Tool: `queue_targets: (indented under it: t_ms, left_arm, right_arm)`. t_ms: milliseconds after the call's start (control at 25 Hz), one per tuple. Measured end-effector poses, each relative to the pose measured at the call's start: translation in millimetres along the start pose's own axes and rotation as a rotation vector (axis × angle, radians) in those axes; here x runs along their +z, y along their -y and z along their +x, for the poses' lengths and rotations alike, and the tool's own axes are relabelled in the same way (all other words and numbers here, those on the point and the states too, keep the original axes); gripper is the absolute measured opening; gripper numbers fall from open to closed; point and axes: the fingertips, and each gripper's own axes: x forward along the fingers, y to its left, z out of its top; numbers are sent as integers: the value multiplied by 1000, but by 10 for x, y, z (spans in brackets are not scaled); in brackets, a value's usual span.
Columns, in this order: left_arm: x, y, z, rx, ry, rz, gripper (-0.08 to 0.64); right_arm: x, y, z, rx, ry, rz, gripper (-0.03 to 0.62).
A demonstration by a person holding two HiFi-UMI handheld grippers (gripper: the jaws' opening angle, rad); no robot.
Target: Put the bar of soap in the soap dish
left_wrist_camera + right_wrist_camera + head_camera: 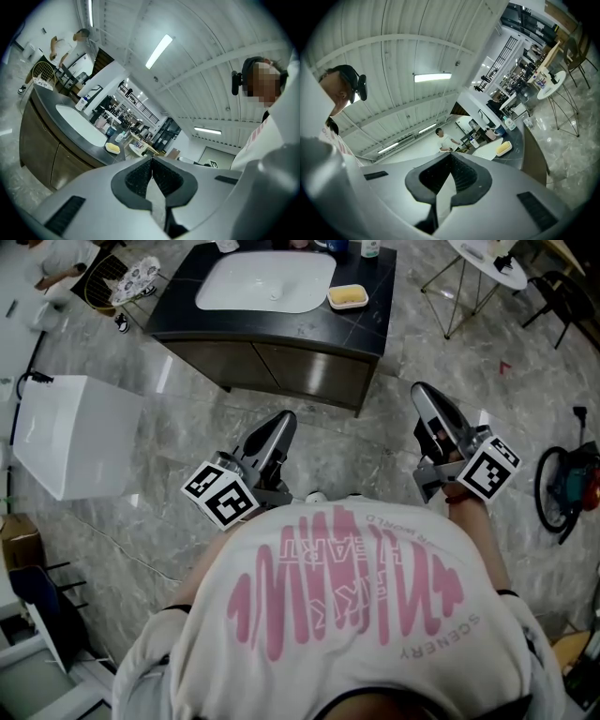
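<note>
Sitting in the soap dish [363, 303] on the dark bench [370, 329], bar of soap [347, 295] lay well ahead of left tongs [281, 420] and right tongs [424, 394], both closed tight, holding nothing; shirt [347, 615] read "HEART", "SCENERY"

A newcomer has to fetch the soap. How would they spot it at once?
Find the dark-topped cabinet with the white sink set into it. On the counter just right of the sink sits a small pale dish holding a yellow bar of soap, the only yellow thing there.

A white sink [265, 282] sits in a dark counter [368, 329].
</note>
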Motion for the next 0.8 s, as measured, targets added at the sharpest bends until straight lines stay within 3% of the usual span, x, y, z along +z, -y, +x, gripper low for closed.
queue_targets:
  t_ms: [800]
  left_arm:
    - [47, 25, 35, -15, -5, 16, 9]
  right_arm:
    - [19, 23, -22, -34, -13, -50, 15]
